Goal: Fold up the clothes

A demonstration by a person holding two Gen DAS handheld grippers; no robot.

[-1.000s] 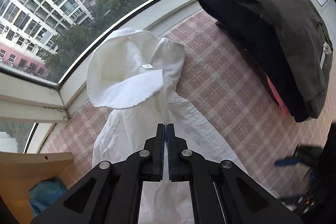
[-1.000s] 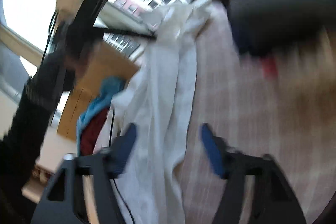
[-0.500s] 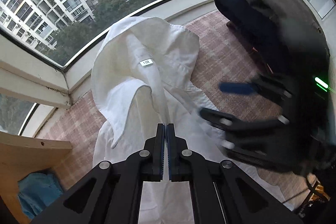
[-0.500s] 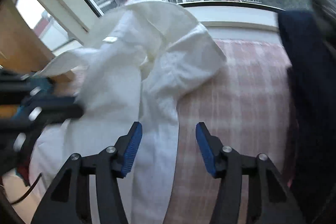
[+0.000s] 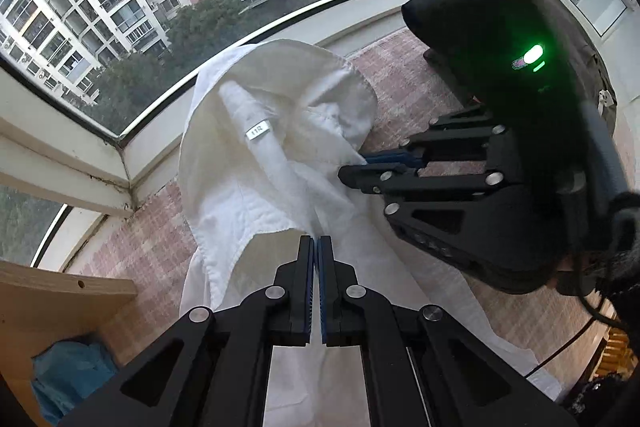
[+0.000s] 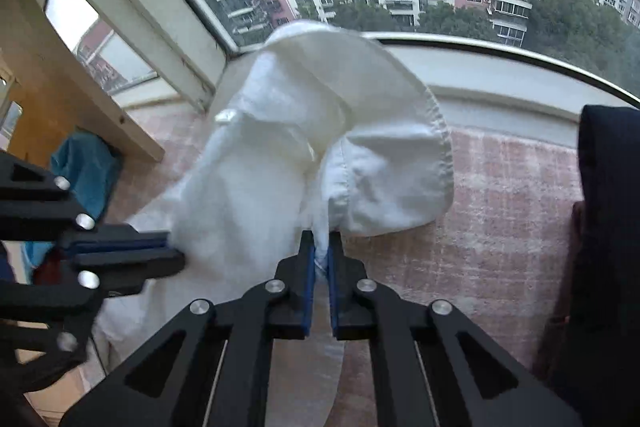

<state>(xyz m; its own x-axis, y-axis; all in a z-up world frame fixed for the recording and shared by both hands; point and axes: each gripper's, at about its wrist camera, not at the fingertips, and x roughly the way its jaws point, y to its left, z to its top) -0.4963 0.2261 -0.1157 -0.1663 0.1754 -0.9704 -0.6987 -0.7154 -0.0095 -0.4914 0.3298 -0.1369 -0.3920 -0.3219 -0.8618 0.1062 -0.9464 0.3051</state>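
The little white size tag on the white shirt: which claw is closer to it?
Left, I think, though barely. The left gripper pinches the white shirt below its size tag; the right gripper pinches the shirt's edge off to the tag's side.

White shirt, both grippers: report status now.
Left gripper shut on white shirt. Right gripper shut on its bunched edge. Shirt lifted off pink checked cloth. Dark clothes pile to the right, apart.
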